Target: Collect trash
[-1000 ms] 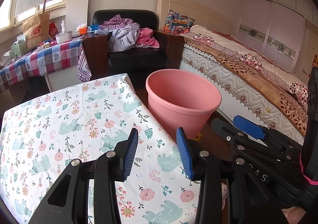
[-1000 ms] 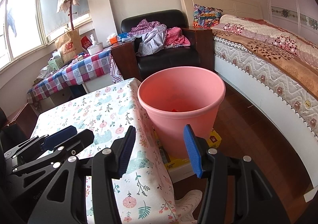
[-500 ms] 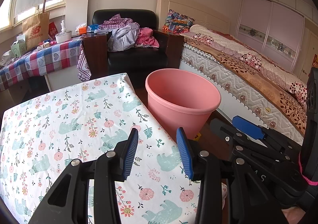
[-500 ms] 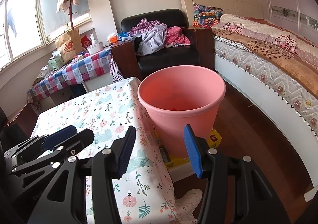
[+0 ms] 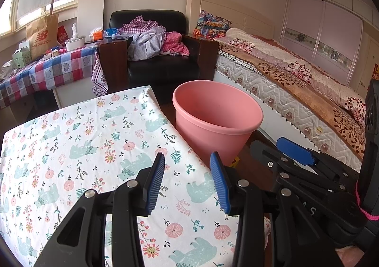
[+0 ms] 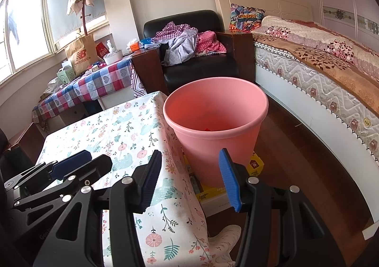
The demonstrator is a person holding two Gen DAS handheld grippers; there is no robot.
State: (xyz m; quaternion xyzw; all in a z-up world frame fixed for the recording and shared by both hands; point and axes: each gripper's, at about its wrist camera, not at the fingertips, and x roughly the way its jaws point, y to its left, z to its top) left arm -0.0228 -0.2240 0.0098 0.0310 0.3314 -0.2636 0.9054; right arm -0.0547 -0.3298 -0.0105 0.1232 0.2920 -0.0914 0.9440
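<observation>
Hovering empty with jaws apart, left tool (image 5: pixel 187 181) and right tool (image 6: pixel 190 178) face the pink bin (image 6: pixel 215 124) at 12 o'clock, seemingly after dropping trash.

The bin (image 5: pixel 216 124) stands on the floor just right of the table (image 5: pixel 71 143), resting on a flat box (image 6: pixel 254 165). Behind it sits an armchair (image 5: pixel 163 70) with clothes (image 5: pixel 151 41) piled on it. A second table (image 5: pixel 47 72) lies far left; the bed (image 5: pixel 296 91) runs along the right.
</observation>
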